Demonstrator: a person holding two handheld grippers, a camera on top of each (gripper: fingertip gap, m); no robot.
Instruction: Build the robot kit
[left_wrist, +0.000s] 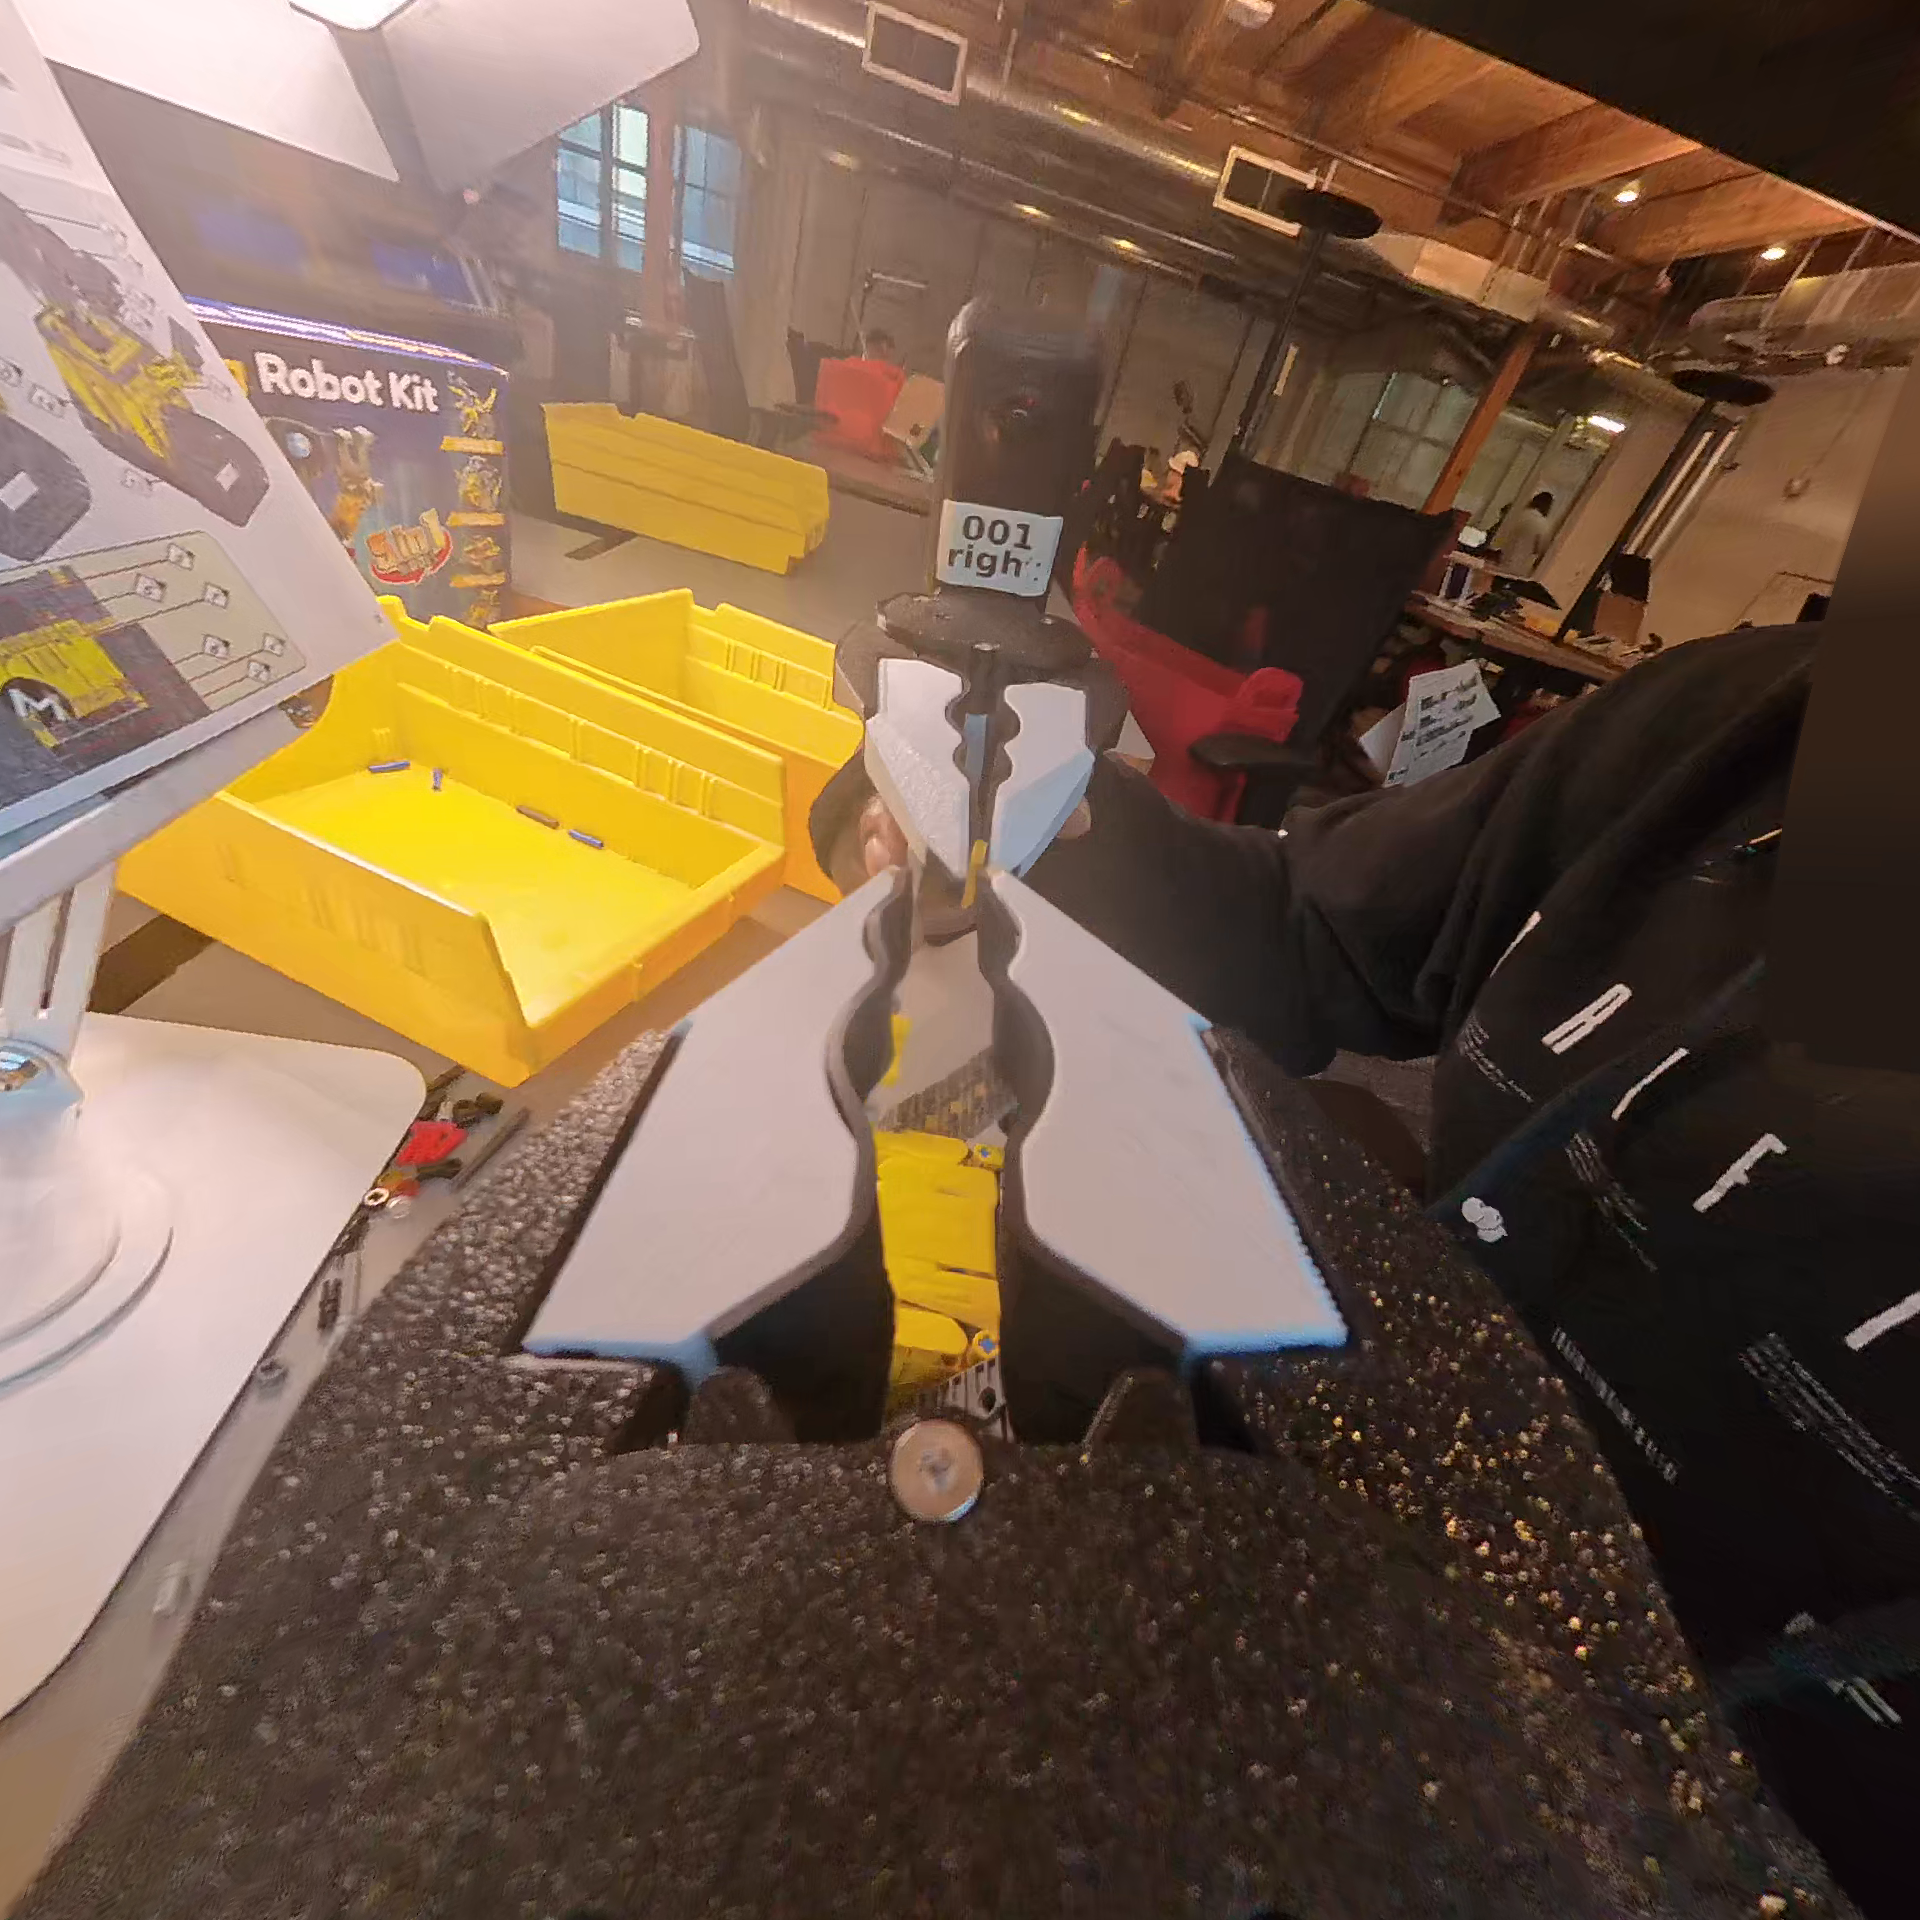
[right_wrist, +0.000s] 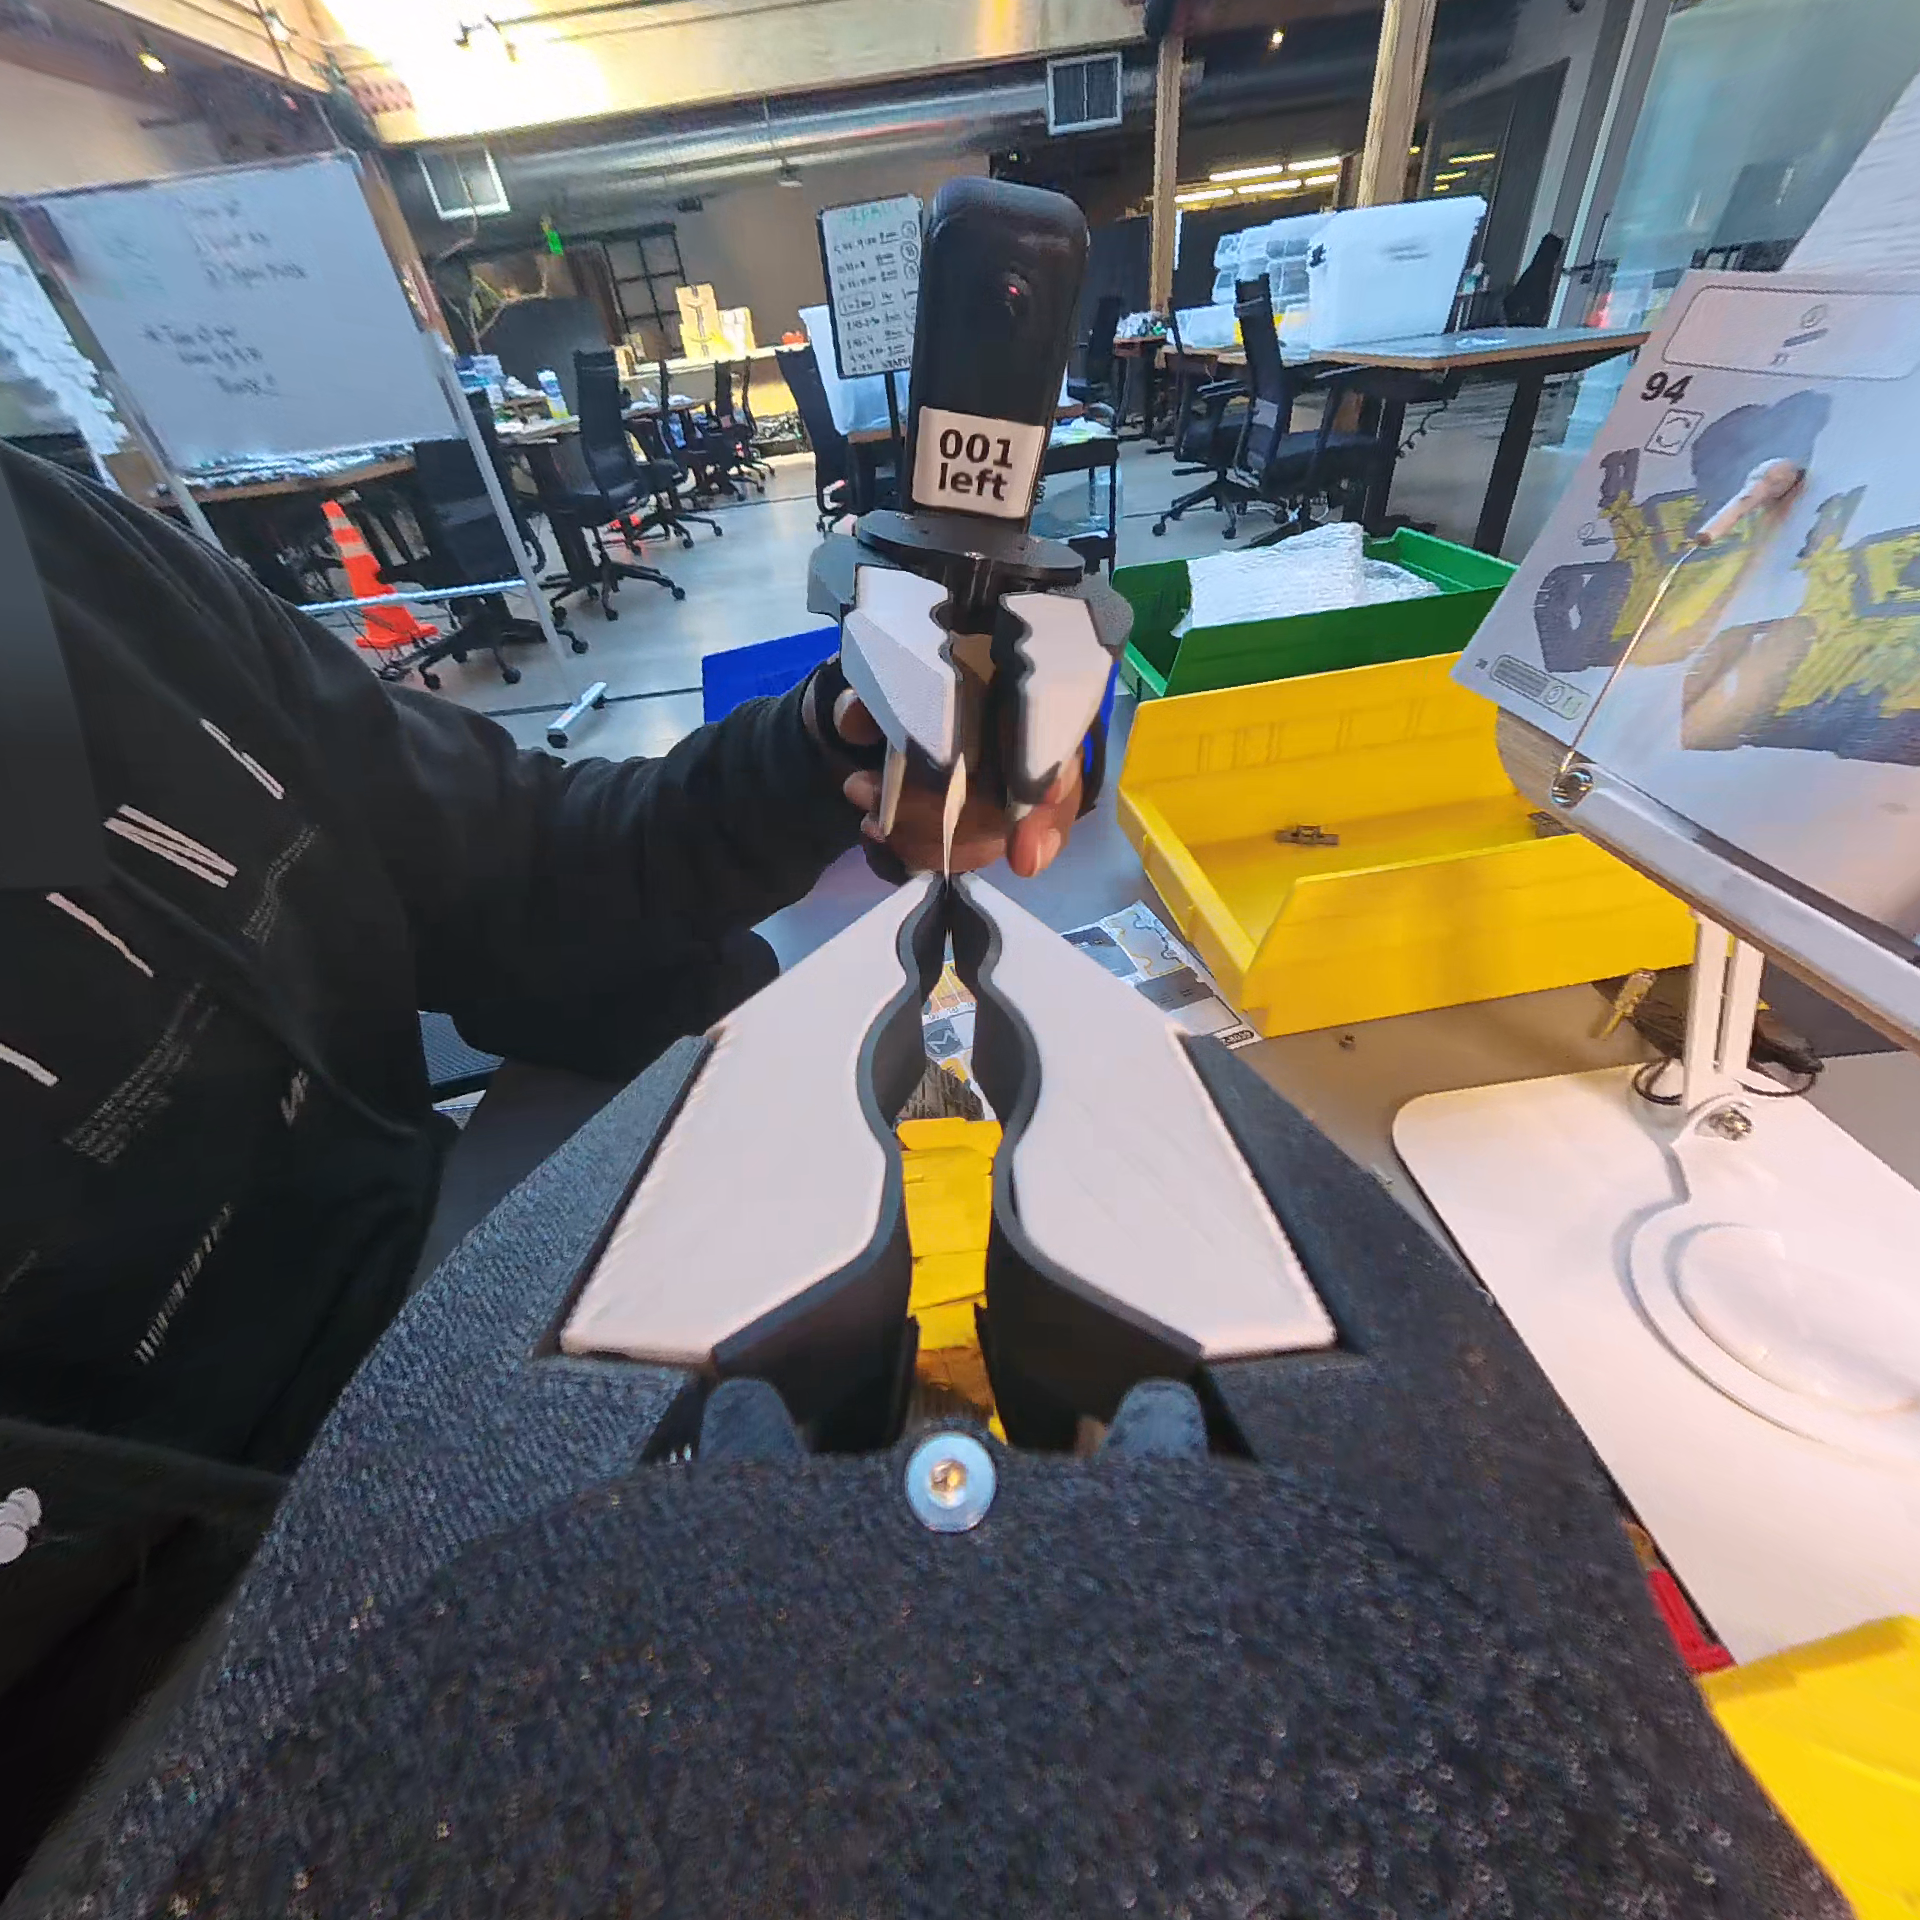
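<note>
Seeing a thin rod (left_wrist: 975, 748) getting pinched right at the tips of the right gripper (right_wrist: 948, 885), fingers pressing together on it with no gap showing. Sticking out past those tips and pointing at the left gripper (left_wrist: 943, 883), which is facing it tip to tip. Keeping the left fingers spread just a little, a narrow gap between them, with the rod's end sitting just at that opening. Can't tell whether it's actually touching either pad.

Hovering both grippers over a yellow brick build (left_wrist: 935, 1226) lying directly below, showing through the gaps between the fingers. Wearing a black sleeve (left_wrist: 1351, 914) with pale print on the arm behind the far gripper.

Moving outward in the left wrist view: spotting a yellow bin (left_wrist: 582, 966) on the left with a few small blue pins (left_wrist: 478, 800) lying in it, more yellow bins further back, and a kit box (left_wrist: 374, 457) behind those. Also noticing an instruction booklet (left_wrist: 135, 499) propped on a white stand (left_wrist: 208, 1195) at the near left, with small red and black loose parts (left_wrist: 426, 1143) lying just beside the base. Catching a green bin (right_wrist: 1299, 634) further off in the right wrist view.
</note>
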